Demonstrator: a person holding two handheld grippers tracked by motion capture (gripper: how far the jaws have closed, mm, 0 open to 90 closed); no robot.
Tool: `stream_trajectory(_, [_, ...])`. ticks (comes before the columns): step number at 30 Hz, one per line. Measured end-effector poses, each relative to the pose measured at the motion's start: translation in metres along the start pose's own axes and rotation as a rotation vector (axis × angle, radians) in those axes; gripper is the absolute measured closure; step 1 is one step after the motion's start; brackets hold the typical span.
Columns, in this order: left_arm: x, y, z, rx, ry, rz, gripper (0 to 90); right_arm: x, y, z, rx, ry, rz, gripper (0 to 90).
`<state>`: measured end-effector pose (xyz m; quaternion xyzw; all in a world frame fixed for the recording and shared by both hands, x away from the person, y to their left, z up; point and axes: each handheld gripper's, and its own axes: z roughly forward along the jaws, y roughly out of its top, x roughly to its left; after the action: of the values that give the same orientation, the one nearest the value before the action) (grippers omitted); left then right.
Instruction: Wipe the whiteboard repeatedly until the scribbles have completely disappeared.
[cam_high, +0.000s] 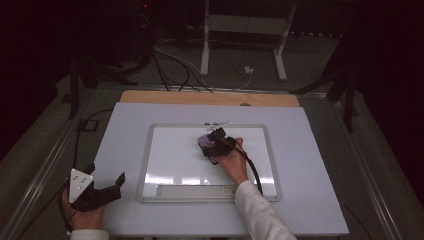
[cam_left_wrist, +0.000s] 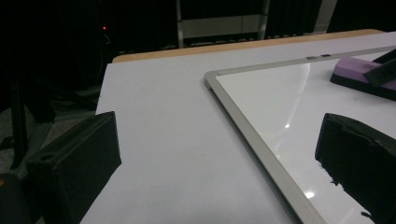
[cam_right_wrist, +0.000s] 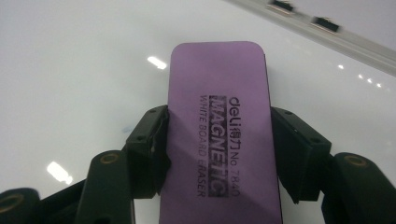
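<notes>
**Two grippers at a whiteboard, one clamped on a purple eraser**

Two hand-held grippers show in the high view. The right gripper (cam_high: 214, 141) sits over the upper middle of the whiteboard (cam_high: 165, 150), holding a purple eraser (cam_high: 204, 142) down on its white surface, near the top edge of the frame. The left gripper (cam_high: 112, 186) rests on the pale table cover (cam_high: 310, 165) off the board's lower left corner, its jaws apart with nothing between them. Beyond the cover a strip of bare wooden tabletop (cam_high: 200, 97) shows, then a dim room: grey floor, loose cables (cam_high: 170, 65), and the white legs of a stand (cam_high: 205, 45).

From the left gripper view, the two black jaws stand wide apart over the table cover, with the board's silver frame (cam_left_wrist: 252, 135) running diagonally between them. The eraser lies at the far right on the glossy board, partly covered by the other gripper. A small red light (cam_left_wrist: 104, 28) glows in the dark background.

From the right gripper view, the jaws press on the long sides of the eraser, which lies flat on the board. Its purple face reads "deli", some characters I cannot make out, "No 7840", "MAGNETIC" and "WHITE BOARD ERASER". Ceiling lights reflect off the board, and two small clips (cam_right_wrist: 303, 14) sit on the frame at top right.
</notes>
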<state>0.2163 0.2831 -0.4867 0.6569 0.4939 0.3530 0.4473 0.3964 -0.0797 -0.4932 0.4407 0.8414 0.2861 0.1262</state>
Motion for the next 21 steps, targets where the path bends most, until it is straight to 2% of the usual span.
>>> stream_trajectory(1, [0.0,0.0,0.0,0.001,0.0,0.002,0.8,0.004,0.0,0.0,0.007,0.036,-0.022,41.2])
stream_trajectory(5, [-0.001,0.001,-0.001,-0.002,0.001,0.003,0.9,0.023,-0.002,-0.001,0.02,0.112,-0.114,41.2])
stream_trajectory(8, [-0.001,0.001,-0.002,-0.002,0.0,0.002,0.8,0.023,-0.001,-0.001,0.025,0.128,-0.118,41.2])
stream_trajectory(9, [0.0,0.001,-0.002,-0.002,0.0,0.003,0.9,0.021,0.0,-0.001,0.022,0.104,-0.116,41.2])
stream_trajectory(11, [0.0,0.001,-0.002,-0.006,0.001,-0.001,0.9,0.012,0.001,-0.001,0.017,0.032,-0.077,41.2])
stream_trajectory(12, [0.0,0.0,-0.002,-0.006,0.002,-0.002,0.9,0.005,0.002,0.0,0.014,0.0,-0.046,41.2])
stream_trajectory(14, [0.001,0.0,-0.002,-0.002,0.001,-0.001,0.8,-0.01,0.002,-0.002,0.012,-0.086,0.055,41.2])
stream_trajectory(16, [0.001,0.0,-0.001,-0.002,-0.001,-0.003,0.9,-0.018,0.0,-0.002,0.008,-0.092,0.106,41.1])
stream_trajectory(17, [0.0,0.0,-0.001,-0.002,-0.002,-0.003,0.9,-0.016,0.0,-0.002,0.004,-0.095,0.091,41.1])
stream_trajectory(21, [-0.001,0.0,0.0,0.001,-0.003,0.003,0.9,0.009,0.0,0.0,0.01,0.03,-0.02,41.1])
